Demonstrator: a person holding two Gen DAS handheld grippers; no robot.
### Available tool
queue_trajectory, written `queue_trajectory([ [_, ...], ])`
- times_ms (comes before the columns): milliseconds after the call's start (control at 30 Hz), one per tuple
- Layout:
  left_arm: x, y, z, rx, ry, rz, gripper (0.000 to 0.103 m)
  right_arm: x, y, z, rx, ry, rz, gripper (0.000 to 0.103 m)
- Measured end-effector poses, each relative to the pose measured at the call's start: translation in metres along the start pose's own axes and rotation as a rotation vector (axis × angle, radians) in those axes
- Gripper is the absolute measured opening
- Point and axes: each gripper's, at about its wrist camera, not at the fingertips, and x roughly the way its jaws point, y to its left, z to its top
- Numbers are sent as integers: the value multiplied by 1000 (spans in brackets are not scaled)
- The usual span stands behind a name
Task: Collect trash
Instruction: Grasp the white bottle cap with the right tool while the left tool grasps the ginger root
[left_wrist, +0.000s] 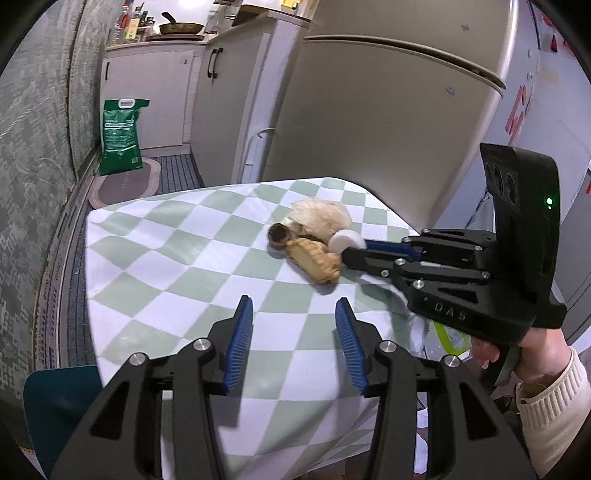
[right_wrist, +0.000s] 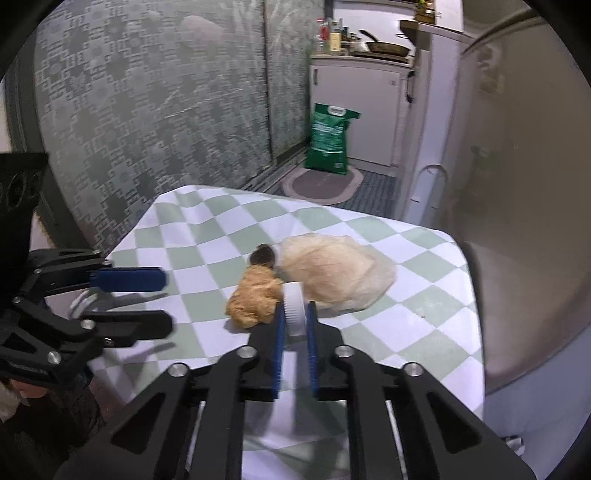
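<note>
On the checked tablecloth (right_wrist: 424, 332), right gripper (right_wrist: 295, 314) pinches a white cap (right_wrist: 294, 306) edge-on, left gripper (left_wrist: 293, 343) gapes empty; cap may roll free if the grip slackens.

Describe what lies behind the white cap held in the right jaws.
Behind the white cap lies a pale crumpled bag, with a tan wad to its left and a dark lump beyond. The bag's near edge is hidden by the cap.

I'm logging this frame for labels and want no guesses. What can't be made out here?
- Bin or bag for trash: only a scrap of plastic shows, left wrist view, behind the right claw.
- White cap: its face is hidden between the claw's pads, right wrist view.
- Dark round scrap: blurred, unidentifiable.
</note>
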Motion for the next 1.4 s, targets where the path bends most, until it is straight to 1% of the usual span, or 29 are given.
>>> queue_trajectory([
  [67, 3, -4, 0, 4, 3, 1, 50, 0, 2, 0, 3, -6, 30, 9],
  [200, 9, -9, 3, 3, 8, 0, 51, -6, 1, 0, 16, -19, 45, 9],
  [367, 19, -21, 5, 15, 16, 4, 52, -23, -14, -1, 76, -56, 60, 8],
  [667, 37, -31, 13, 1, 14, 106, 53, -40, -35, -10, 139, -84, 46, 9],
  [867, 49, -38, 19, 0, 14, 193, 53, -54, -41, -13, 153, -110, 41, 9],
  [1033, 55, -44, 22, -9, 7, 285, 53, -60, -45, -16, 162, -120, 36, 9],
  [1067, 56, -44, 22, -14, 6, 290, 52, -60, -45, -17, 164, -121, 36, 9],
  [1133, 57, -43, 23, -25, 2, 297, 47, -62, -47, -19, 165, -122, 34, 9],
  [1167, 58, -42, 23, -30, -2, 300, 39, -63, -47, -19, 164, -123, 36, 9],
  [1200, 58, -41, 24, -31, -5, 304, 36, -63, -47, -19, 161, -124, 38, 9],
  [1400, 53, -36, 23, -48, -10, 281, 34, -67, -47, -20, 155, -130, 37, 9],
])
